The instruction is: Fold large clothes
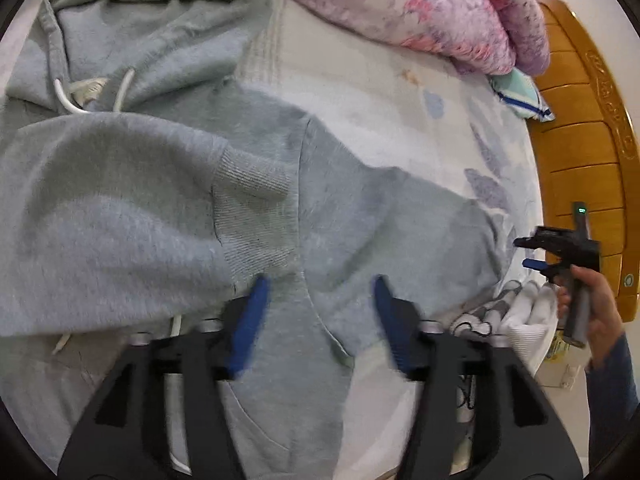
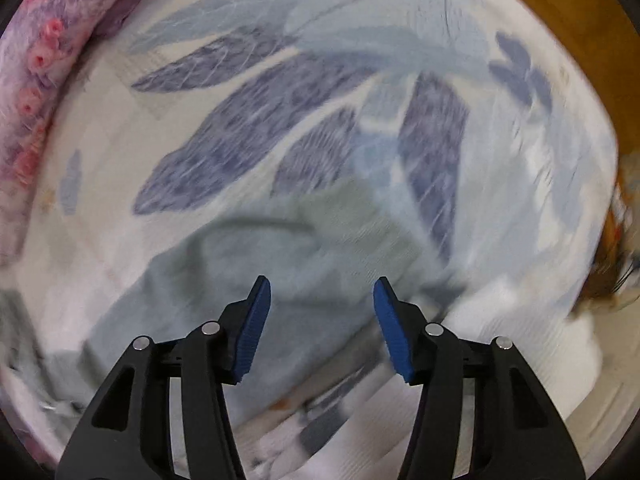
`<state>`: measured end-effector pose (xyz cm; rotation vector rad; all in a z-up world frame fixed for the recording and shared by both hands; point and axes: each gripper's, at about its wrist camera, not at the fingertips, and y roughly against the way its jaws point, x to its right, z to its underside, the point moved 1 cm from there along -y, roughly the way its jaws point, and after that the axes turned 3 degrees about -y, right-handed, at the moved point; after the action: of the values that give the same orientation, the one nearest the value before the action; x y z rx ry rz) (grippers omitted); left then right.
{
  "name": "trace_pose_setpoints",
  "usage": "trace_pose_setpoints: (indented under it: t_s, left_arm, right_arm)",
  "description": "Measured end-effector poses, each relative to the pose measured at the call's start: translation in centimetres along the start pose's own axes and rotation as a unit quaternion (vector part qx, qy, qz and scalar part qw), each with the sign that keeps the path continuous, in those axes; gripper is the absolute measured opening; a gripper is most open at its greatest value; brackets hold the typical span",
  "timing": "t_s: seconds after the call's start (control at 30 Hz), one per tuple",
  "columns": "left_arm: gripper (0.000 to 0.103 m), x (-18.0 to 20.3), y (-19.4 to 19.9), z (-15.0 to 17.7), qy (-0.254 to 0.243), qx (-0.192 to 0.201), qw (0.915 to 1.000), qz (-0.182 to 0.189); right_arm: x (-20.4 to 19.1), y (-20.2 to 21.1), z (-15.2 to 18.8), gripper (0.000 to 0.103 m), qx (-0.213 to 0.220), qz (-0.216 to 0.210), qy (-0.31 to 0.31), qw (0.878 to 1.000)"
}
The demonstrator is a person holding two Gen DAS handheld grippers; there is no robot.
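Plainly unlabelled grey hoodie (image 1: 168, 184)

A bed covered by a pale sheet (image 1: 360, 92) printed with large blue and grey leaves fills the scene. A pink and purple floral quilt (image 1: 420, 8) is bunched along the far edge. A small mint pouch (image 1: 520, 94) lies by the carved orange-brown wooden bed frame (image 1: 580, 152) at the right edge.
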<state>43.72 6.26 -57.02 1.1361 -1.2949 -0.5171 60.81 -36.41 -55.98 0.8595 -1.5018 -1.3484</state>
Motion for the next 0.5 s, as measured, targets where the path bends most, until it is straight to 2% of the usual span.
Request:
trace_pose_setpoints:
  t_s: [0.03, 0.07, 0.17, 0.27, 0.3, 0.33, 0.43, 0.47, 0.5]
  left_arm:
    - [0.063, 0.1, 0.6, 0.1, -0.002, 0.005, 1.0000, 0.002]
    - [0.063, 0.1, 1.0, 0.3, -0.005, 0.004, 1.0000, -0.002]
    - [0.067, -0.3, 2.2, 0.7, -0.011, 0.010, 0.9997, -0.019]
    - [0.069, -2.0, 3.6, 1.3, 0.007, 0.013, 0.9994, -0.030]
    - [0.069, -2.6, 4.1, 1.5, 0.014, 0.012, 0.9993, -0.031]
    - [0.070, -3.3, 4.6, 1.7, 0.020, 0.014, 0.9992, -0.033]
    - [0.073, -5.3, 6.0, 2.8, 0.045, 0.015, 0.9979, -0.044]
    - [0.073, -6.2, 6.4, 3.4, 0.055, 0.012, 0.9972, -0.049]
    - [0.073, -6.8, 6.8, 3.8, 0.061, 0.011, 0.9965, -0.055]
  right_arm:
    - [0.2, -1.0, -0.5, 0.061, -0.025, 0.000, 0.008, 1.000]
    - [0.6, -1.6, -0.9, 0.061, -0.038, 0.006, 0.010, 0.999]
    - [2.2, -2.8, -1.7, 0.064, -0.052, 0.036, 0.000, 0.998]
    - [3.9, -5.3, -2.0, 0.069, -0.095, 0.034, -0.017, 0.995]
    - [4.4, -6.0, -2.2, 0.069, -0.105, 0.023, -0.028, 0.994]
    - [4.6, -6.7, -2.3, 0.068, -0.112, -0.014, -0.033, 0.993]
    - [4.7, -7.8, -2.4, 0.068, -0.116, -0.046, -0.028, 0.992]
    - [4.8, -7.8, -2.3, 0.066, -0.113, -0.054, -0.028, 0.992]
    - [4.8, -7.8, -2.2, 0.056, -0.108, -0.067, -0.025, 0.992]
